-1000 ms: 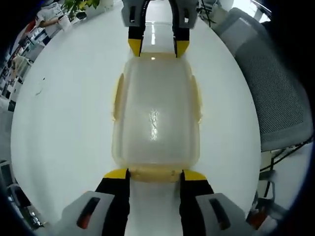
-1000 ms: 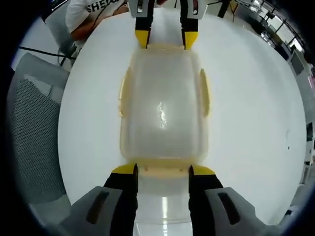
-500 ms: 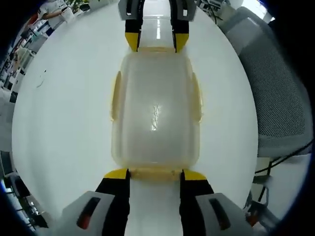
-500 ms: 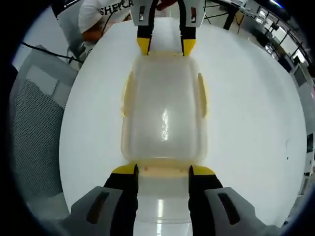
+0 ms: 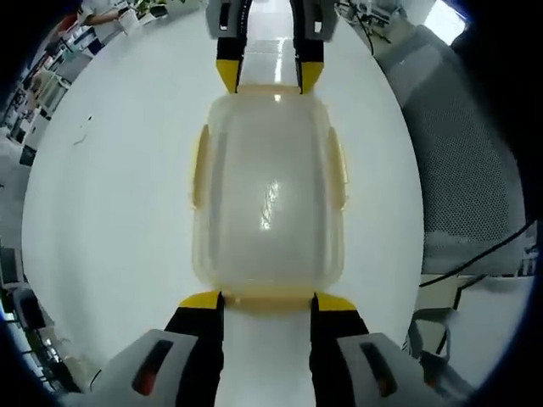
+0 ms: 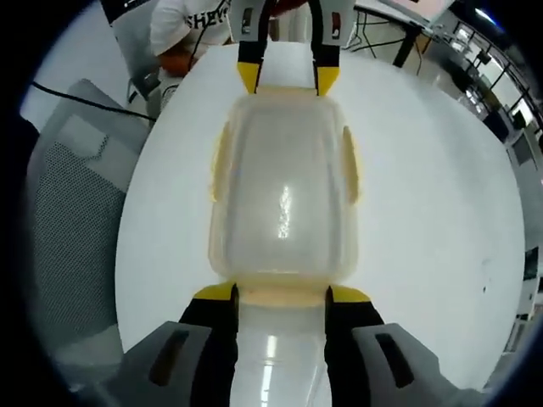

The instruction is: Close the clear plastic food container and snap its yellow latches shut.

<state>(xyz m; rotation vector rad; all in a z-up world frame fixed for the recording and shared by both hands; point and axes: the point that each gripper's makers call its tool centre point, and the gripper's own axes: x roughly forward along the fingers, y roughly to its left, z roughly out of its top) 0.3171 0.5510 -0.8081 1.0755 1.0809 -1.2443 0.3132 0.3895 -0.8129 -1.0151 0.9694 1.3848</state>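
Container [image 5: 268, 191] sat on tabletop [image 5: 110, 195], one end latch [image 5: 265, 297] between left gripper [image 5: 267, 298] jaws, the other between right gripper [image 6: 280, 292] jaws; both spread, unclenched. Advice: press both ends evenly until latches snap.

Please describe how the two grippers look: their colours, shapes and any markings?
Both look alike. The left gripper has two black jaws with yellow tips, rising from grey housings, each with a dark slot; the left one shows a red mark. The right gripper has the same black jaws, yellow tips and grey housings.
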